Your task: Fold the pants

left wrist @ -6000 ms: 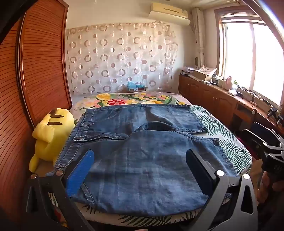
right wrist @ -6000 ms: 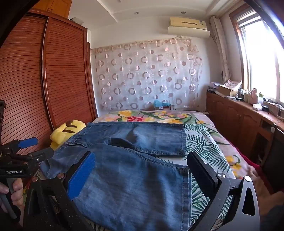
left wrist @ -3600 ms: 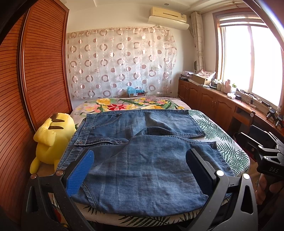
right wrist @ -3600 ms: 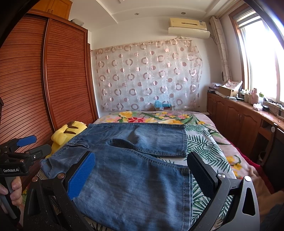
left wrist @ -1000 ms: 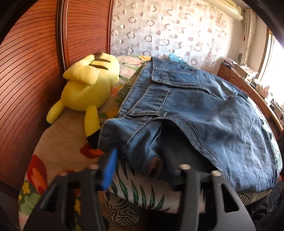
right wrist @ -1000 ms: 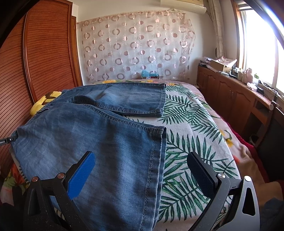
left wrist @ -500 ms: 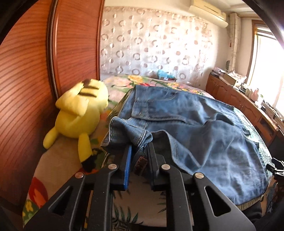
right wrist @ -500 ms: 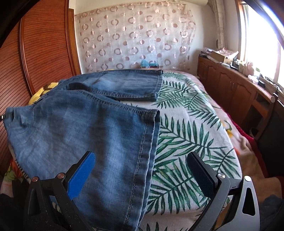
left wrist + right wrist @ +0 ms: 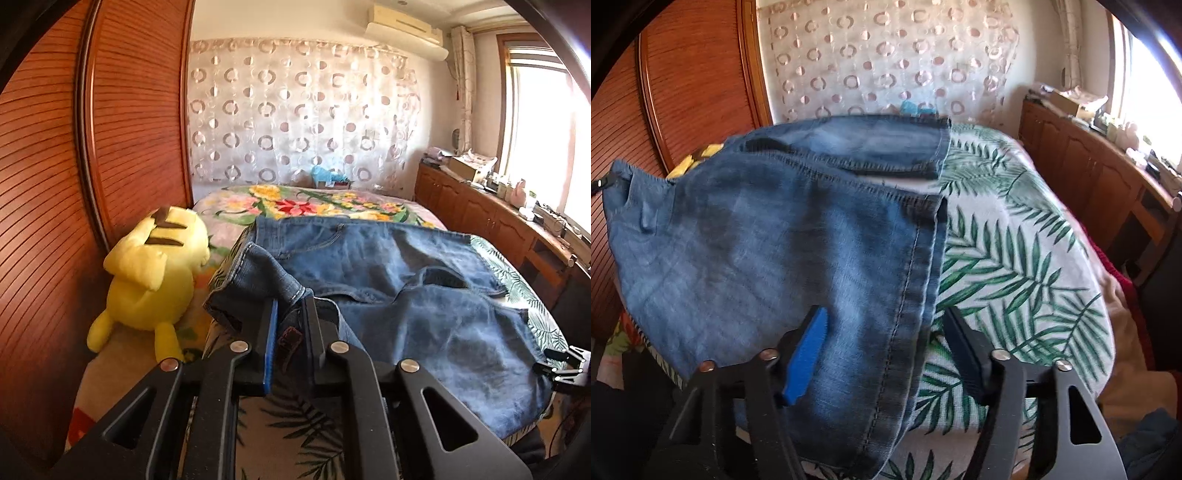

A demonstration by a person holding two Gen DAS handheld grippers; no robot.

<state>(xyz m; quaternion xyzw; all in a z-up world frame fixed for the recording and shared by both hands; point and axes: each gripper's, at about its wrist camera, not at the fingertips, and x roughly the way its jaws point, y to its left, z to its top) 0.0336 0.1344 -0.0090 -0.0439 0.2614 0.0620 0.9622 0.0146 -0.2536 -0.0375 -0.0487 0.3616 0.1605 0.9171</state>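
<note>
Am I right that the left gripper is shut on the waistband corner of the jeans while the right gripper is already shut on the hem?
Not quite: the right gripper is open around the hem of the jeans, as the right wrist view shows. The left gripper is indeed shut on the waistband corner.

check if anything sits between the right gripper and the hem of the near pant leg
Nothing visible does. The right gripper is open with its fingers straddling the hem of the near leg of the jeans, bare denim between them. The left gripper is shut on the waistband corner.
</note>
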